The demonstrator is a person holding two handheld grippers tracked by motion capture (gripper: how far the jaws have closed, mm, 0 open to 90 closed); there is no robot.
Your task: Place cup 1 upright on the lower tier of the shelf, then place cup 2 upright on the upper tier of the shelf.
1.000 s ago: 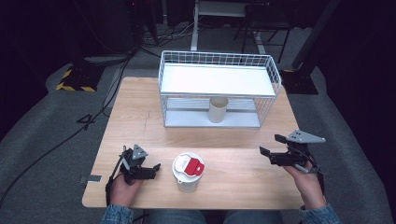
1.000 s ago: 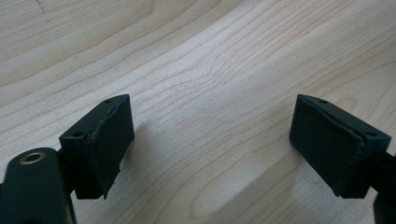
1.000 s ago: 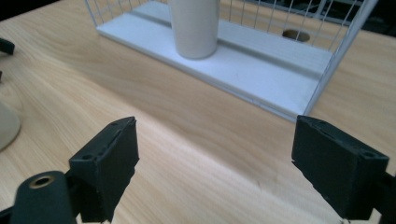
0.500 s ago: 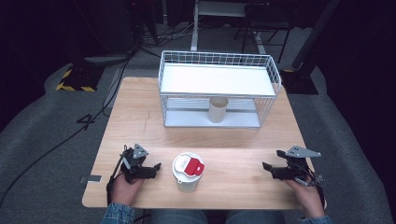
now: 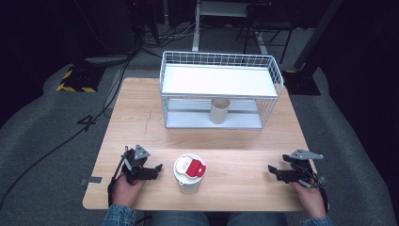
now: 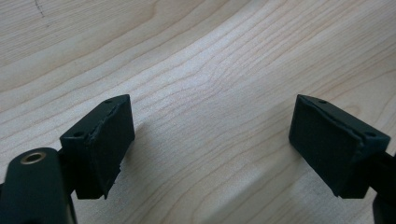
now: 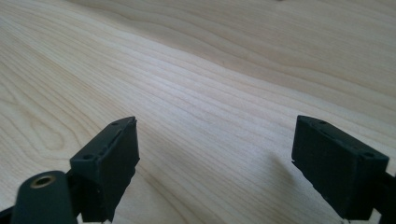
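Observation:
A white tub with a red-and-white lid [image 5: 189, 172] stands at the front middle of the wooden table [image 5: 226, 146]. A tan cylinder [image 5: 219, 110] stands upright on the lower level of a white wire shelf rack [image 5: 220, 89] at the back. My left gripper [image 5: 157, 168] rests on the table left of the tub, open, jaws pointing toward it. My right gripper [image 5: 272, 168] rests at the front right, open, jaws pointing left. In the left gripper view the gripper [image 6: 212, 140] has only bare wood between its jaws. In the right gripper view the gripper [image 7: 215, 161] likewise spans bare wood.
The rack's top shelf [image 5: 216, 80] is a flat white panel. Cables [image 5: 89, 122] run over the grey floor to the left of the table. A yellow-and-black striped mat [image 5: 75, 77] lies at the far left. Chair and stand legs [image 5: 254, 28] are behind the table.
My right gripper has come down and back toward the front edge, settling on the table. The left gripper, tub and cylinder have not moved.

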